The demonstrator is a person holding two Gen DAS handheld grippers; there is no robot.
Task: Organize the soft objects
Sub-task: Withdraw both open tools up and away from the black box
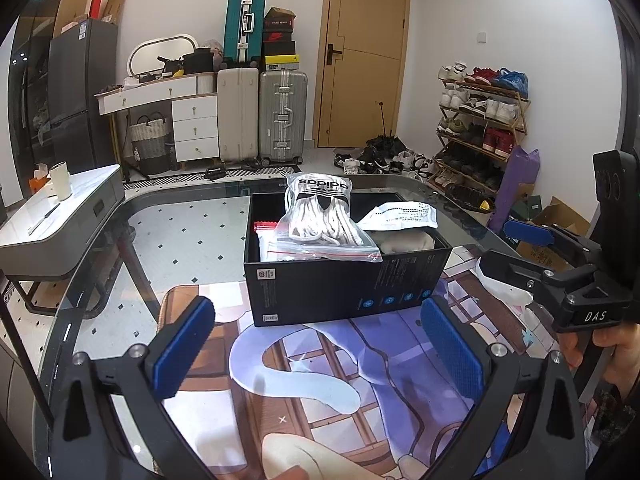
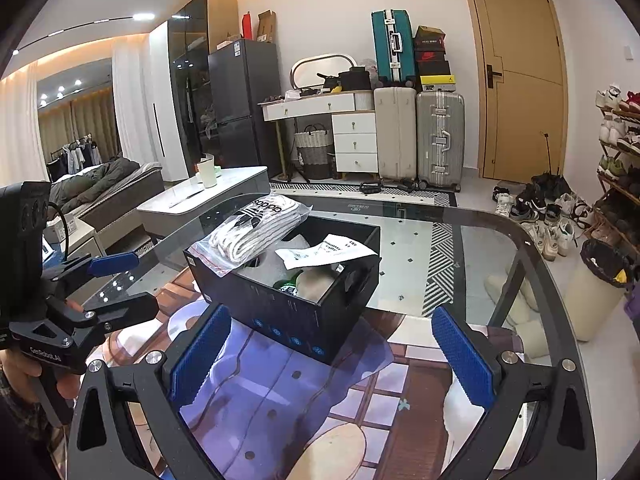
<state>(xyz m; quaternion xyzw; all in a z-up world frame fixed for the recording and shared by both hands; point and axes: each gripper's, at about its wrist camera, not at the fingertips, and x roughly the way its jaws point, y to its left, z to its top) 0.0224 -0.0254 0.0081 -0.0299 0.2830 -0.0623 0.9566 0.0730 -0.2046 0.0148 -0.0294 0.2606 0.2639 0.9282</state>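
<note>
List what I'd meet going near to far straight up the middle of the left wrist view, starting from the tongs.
Left tongs, open over the printed mat → black box → bag of white adidas socks propped in the box → bare glass table past it → floor → silver suitcase at the wall.

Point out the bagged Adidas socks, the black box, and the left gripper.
Bagged Adidas socks [image 1: 320,216]: left wrist view, on the white sock bundle inside the bag.
Black box [image 1: 320,292]: left wrist view, on its near side wall.
Left gripper [image 1: 320,344]: left wrist view, midway between its blue fingertips.
</note>
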